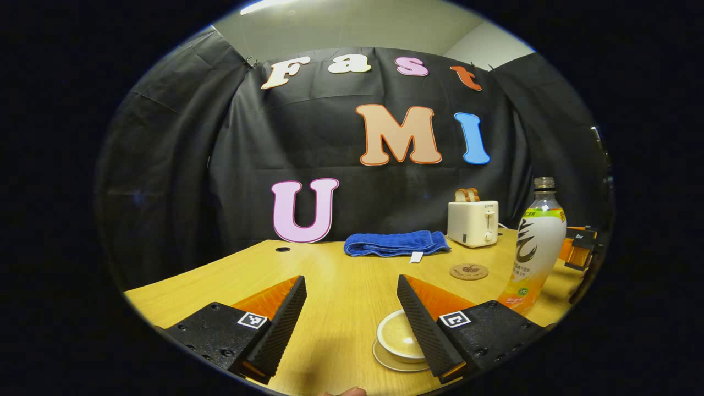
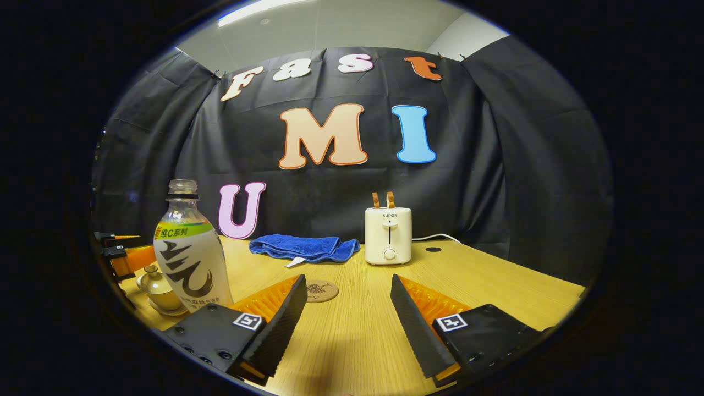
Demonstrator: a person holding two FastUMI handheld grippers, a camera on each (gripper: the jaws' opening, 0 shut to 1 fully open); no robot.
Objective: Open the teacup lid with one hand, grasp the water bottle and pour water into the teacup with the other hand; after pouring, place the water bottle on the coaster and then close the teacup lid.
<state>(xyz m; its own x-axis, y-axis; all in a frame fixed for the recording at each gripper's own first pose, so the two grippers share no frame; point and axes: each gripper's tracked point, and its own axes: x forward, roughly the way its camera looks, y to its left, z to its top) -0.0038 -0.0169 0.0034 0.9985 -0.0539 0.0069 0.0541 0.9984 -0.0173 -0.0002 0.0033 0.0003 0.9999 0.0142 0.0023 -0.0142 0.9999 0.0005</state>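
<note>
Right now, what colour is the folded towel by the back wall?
Blue, with a small white tag: the towel shows best in the right gripper view.

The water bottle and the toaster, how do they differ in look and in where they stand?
The water bottle is tall, see-through above a printed wrap and has no cap; the toaster is squat, cream and opaque, with bread slices in its slots. The water bottle stands near the table's front, beside the teacup; the toaster stands at the back by the blue towel. Both stand upright on the wooden table.

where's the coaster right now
In the right gripper view the coaster lies bare on the table, between water bottle and toaster, before the blue towel.
</note>
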